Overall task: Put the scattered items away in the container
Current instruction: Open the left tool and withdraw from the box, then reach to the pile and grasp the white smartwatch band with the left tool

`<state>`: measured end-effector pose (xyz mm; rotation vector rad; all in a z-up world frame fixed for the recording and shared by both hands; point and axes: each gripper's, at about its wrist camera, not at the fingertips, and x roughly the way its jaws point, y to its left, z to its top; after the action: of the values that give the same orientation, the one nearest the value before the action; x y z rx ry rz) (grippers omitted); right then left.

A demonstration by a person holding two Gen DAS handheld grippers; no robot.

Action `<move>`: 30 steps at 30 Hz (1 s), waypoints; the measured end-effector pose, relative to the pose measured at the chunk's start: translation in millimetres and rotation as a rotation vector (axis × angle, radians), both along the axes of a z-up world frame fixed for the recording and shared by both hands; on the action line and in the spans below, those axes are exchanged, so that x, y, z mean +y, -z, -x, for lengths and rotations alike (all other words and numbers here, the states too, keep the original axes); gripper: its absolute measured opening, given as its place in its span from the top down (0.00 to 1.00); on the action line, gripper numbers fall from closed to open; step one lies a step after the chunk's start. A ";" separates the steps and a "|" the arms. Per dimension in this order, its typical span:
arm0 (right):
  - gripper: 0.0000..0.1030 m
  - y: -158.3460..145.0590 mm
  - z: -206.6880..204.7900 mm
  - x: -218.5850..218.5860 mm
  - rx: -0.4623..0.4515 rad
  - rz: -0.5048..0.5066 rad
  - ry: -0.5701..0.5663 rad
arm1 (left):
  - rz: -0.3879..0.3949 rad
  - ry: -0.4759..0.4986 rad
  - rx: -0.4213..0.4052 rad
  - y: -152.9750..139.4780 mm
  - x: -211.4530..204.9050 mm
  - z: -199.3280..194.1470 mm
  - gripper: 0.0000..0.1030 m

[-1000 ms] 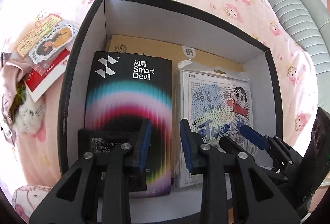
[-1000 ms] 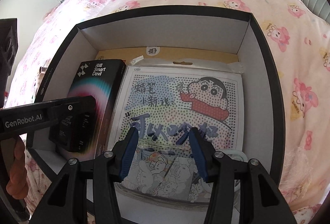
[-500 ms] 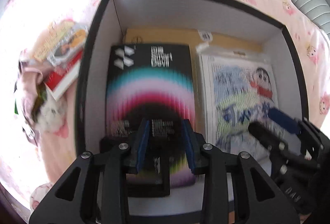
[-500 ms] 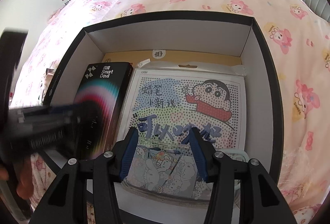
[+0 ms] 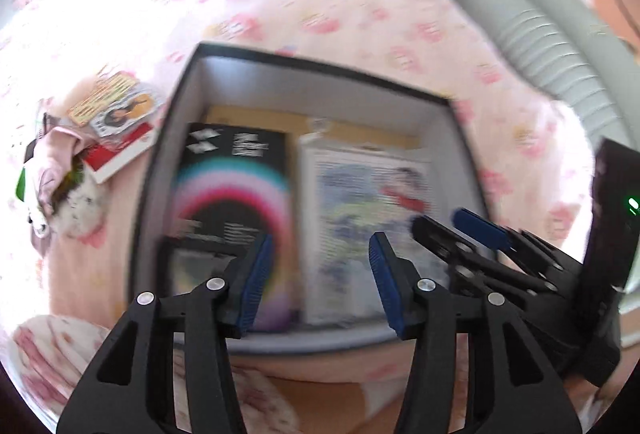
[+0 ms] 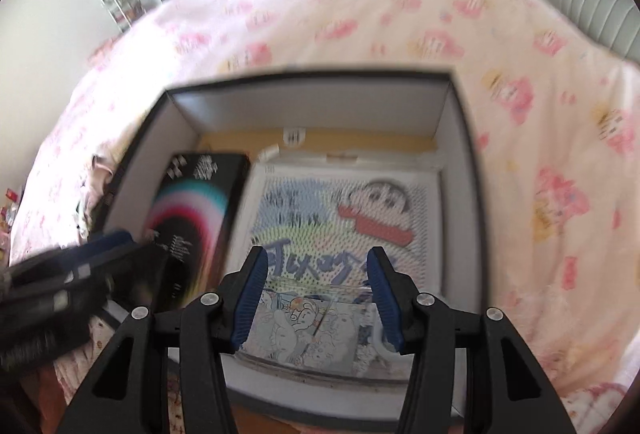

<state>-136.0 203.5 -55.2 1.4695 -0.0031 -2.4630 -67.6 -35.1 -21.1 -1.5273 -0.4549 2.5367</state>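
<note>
Lifted back off black pack (image 5: 232, 202); left tool (image 5: 316, 278) opening, empty. Right tool (image 6: 316, 294) spread, empty. Risk: snagging box (image 5: 320, 68) rim reaching for cards (image 5: 116, 106).

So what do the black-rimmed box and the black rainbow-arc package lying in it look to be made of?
Black-rimmed box: likely rigid cardboard, since the thin flat walls are matte white inside with a black edge. Black rainbow-arc package: seemingly printed cardboard, flat-faced with sharp corners; motion blur hides whether the finish is glossy.
</note>
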 end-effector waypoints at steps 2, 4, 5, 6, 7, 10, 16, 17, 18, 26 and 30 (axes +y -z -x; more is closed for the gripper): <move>0.53 -13.7 -14.6 2.5 0.052 -0.030 0.033 | -0.015 0.029 0.053 -1.3 25.3 -0.1 0.50; 0.53 -23.2 -28.7 4.1 0.078 -0.001 0.047 | -0.025 0.062 0.075 -10.3 32.3 -7.9 0.50; 0.52 -27.8 -37.2 5.3 0.078 0.005 0.063 | -0.025 0.078 0.084 -14.5 34.6 -10.8 0.50; 0.52 -31.6 -43.9 5.3 0.084 0.012 0.079 | -0.029 0.096 0.094 -20.2 34.5 -12.8 0.50; 0.52 -34.5 -50.8 4.9 0.091 0.023 0.087 | -0.039 0.118 0.103 -18.3 35.2 -16.2 0.49; 0.52 -41.6 -64.5 -0.8 0.104 0.031 0.104 | -0.057 0.144 0.116 -19.5 42.4 -29.5 0.49; 0.52 -52.5 -84.3 -20.7 0.144 0.016 0.051 | -0.045 0.160 0.162 -26.6 32.9 -51.8 0.49; 0.52 -53.2 -86.5 -24.0 0.144 0.018 0.045 | -0.048 0.155 0.163 -26.1 28.9 -54.3 0.49; 0.52 -53.0 -89.1 -27.9 0.142 0.020 0.036 | -0.051 0.148 0.160 -25.1 24.9 -56.7 0.49; 0.52 -41.8 -94.6 -77.9 0.100 0.034 -0.071 | -0.020 0.081 0.140 -18.6 -19.9 -75.8 0.51; 0.53 -39.1 -92.3 -121.4 0.088 0.030 -0.149 | -0.040 0.000 0.136 -10.5 -63.2 -86.9 0.51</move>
<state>-43.7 82.1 -16.1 1.2991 0.0825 -2.3942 19.3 -98.3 -10.6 -1.3311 -0.4840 2.5938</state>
